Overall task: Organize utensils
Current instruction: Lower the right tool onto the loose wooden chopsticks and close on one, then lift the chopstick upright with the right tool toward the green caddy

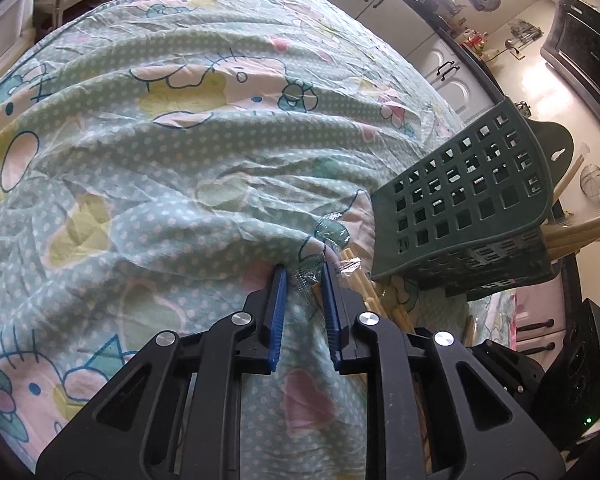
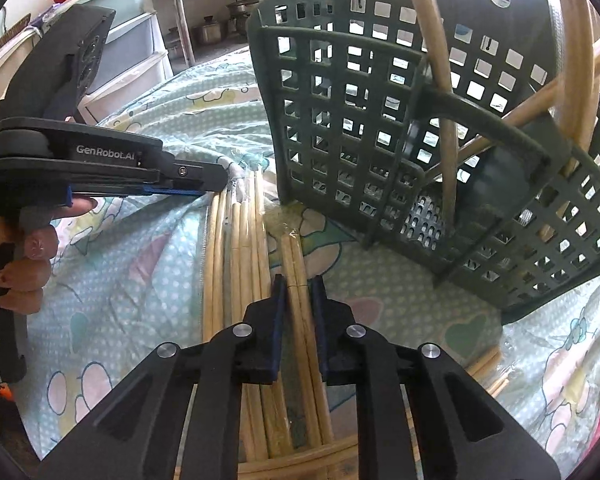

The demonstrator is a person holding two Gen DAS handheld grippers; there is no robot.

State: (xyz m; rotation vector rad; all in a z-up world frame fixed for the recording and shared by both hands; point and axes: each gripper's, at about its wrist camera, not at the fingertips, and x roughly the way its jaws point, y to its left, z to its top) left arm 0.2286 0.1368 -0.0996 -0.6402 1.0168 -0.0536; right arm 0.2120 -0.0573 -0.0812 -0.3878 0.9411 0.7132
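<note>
right gripper (image 2: 299,285) clamped on wrapped bamboo chopstick pair (image 2: 296,264) | left gripper (image 1: 304,276) part-open, pinching clear wrapper (image 1: 306,278) | green perforated plastic basket (image 2: 380,120) far right, tilted

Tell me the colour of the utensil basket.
Dark green basket, with square holes; clearest in the right wrist view.

Chopsticks and holder

You're seeing pale bamboo chopsticks (image 2: 240,248) lying bundled at lower center; the green perforated holder (image 2: 380,120) is tilting at upper right.
</note>
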